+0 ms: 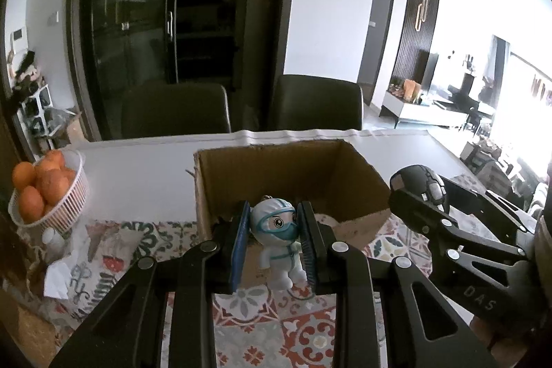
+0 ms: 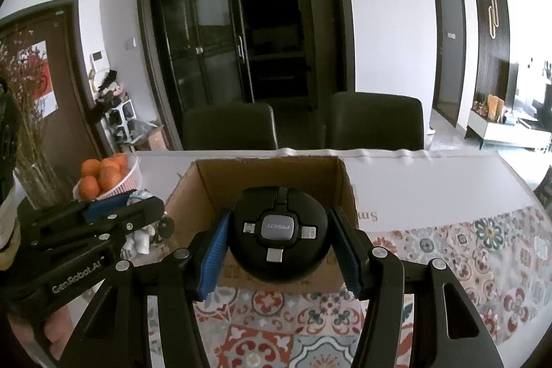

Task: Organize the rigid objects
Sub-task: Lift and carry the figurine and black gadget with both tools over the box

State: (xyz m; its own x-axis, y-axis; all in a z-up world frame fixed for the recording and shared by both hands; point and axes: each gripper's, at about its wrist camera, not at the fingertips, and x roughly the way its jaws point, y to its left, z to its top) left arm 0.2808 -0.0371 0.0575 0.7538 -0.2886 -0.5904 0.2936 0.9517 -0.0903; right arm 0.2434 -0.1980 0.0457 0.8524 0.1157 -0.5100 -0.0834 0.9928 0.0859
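Observation:
My left gripper (image 1: 274, 242) is shut on a small white figurine (image 1: 279, 240) in a hooded suit with goggles and a teal mask, held in the air just in front of an open cardboard box (image 1: 241, 174). My right gripper (image 2: 281, 247) is shut on a round black charger puck (image 2: 278, 238) with a grey centre badge and several plug tips, also lifted before the box (image 2: 269, 174). In the left wrist view the right gripper (image 1: 419, 195) shows at right with the puck (image 1: 419, 183). The right wrist view has the left gripper (image 2: 134, 199) at left.
The box stands on a table with a patterned tile cloth (image 2: 448, 257) and a white sheet (image 2: 431, 185) behind. A white basket of oranges (image 1: 45, 192) sits at the left. Crumpled paper (image 1: 60, 271) lies below it. Two dark chairs (image 1: 176, 109) stand past the far edge.

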